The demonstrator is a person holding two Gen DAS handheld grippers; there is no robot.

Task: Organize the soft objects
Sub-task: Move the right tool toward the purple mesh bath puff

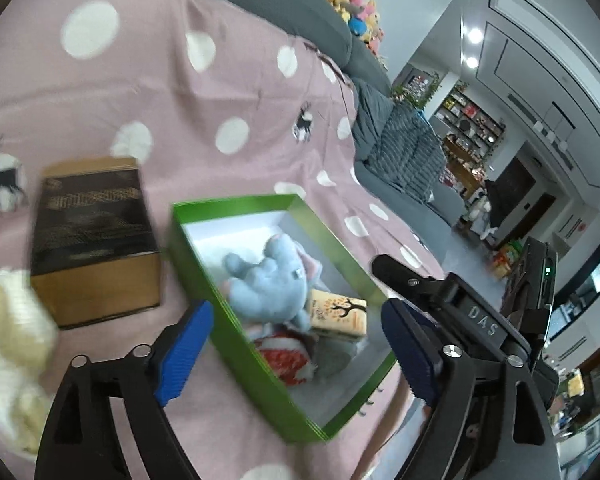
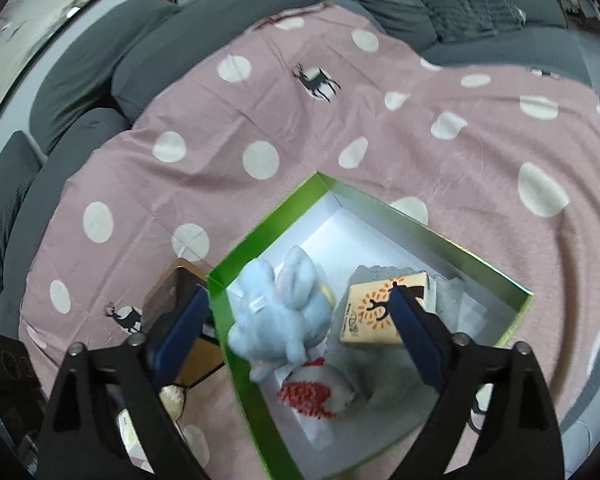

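Both hand-held grippers (image 1: 296, 344) (image 2: 300, 336) wide open, empty.

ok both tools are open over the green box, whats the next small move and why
Probably swing the left tool toward the fluffy cream soft item lying on the pink dotted blanket. It is the one soft thing seen outside the green cardboard box, which already holds the pale blue plush toy and the red-and-white plush. Both tools are empty.

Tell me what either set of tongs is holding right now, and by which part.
Nothing. The left tongs and right tongs both stand open above the green box, pads clear of the blue plush.
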